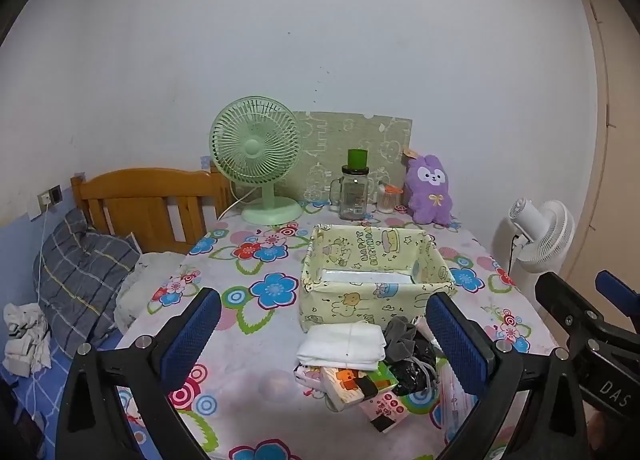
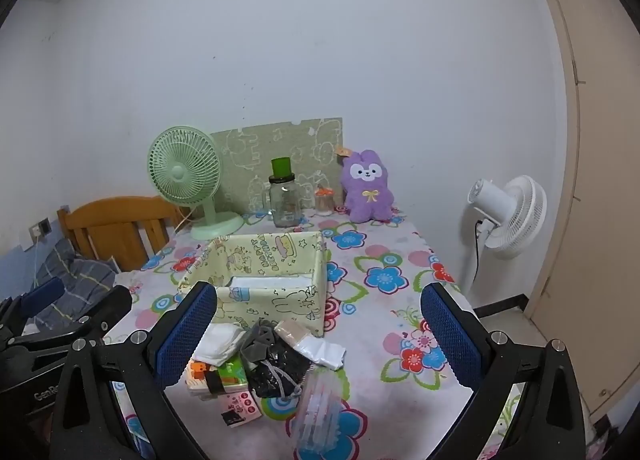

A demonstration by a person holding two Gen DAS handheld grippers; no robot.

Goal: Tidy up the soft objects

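Soft things wait by the box.
The pile of soft things lies between each wide-open, empty hand-held gripper.

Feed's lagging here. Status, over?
Both hand-held grippers open, empty: left, right. Soft pile in front of bin, untouched. Nothing in the way.

The tablecloth looks like smooth printed cloth. The storage box is matt fabric. A folded white cloth looks soft, a black bag glossy plastic. The jar is clear glass, the purple toy fuzzy plush, the headboard varnished wood.
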